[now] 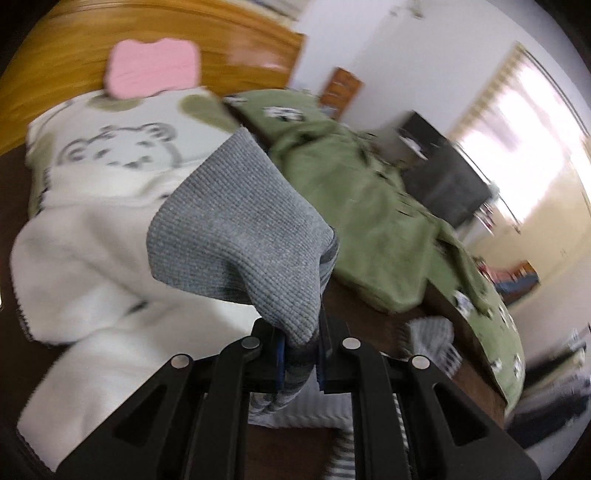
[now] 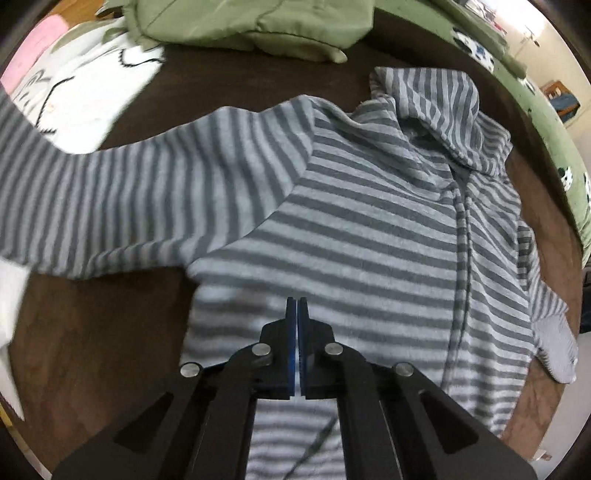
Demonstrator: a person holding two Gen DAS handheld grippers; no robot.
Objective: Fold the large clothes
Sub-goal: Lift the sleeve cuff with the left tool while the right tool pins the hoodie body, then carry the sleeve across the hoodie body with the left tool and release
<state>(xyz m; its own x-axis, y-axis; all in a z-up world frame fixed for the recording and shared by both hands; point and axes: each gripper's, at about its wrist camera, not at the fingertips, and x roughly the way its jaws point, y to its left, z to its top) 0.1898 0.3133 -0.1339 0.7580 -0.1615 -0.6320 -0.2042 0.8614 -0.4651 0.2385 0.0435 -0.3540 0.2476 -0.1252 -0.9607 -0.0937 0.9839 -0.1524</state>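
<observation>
Grey-striped hoodie (image 2: pixel 369 221) lay spread front-up on the dark brown bed surface (image 2: pixel 92 332), one sleeve stretched sideways. Left gripper (image 1: pixel 301 354) pinched its knitted grey cuff (image 1: pixel 236 229), raised; right gripper (image 2: pixel 297 350) hovered above the body, fingers pressed together on nothing

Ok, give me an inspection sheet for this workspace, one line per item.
Surface: dark brown surface, bare in front left.
Job's things: striped hooded garment spread flat, one sleeve stretched left; its grey cuff lifted.
Clutter: green garment, white tiger-print blanket, pink item.
Grippers: left claw shut on the cuff; right claw shut, nothing seen between its fingers.
Cables: nothing seen.
Surroundings: wooden headboard, bright window, dark box.
</observation>
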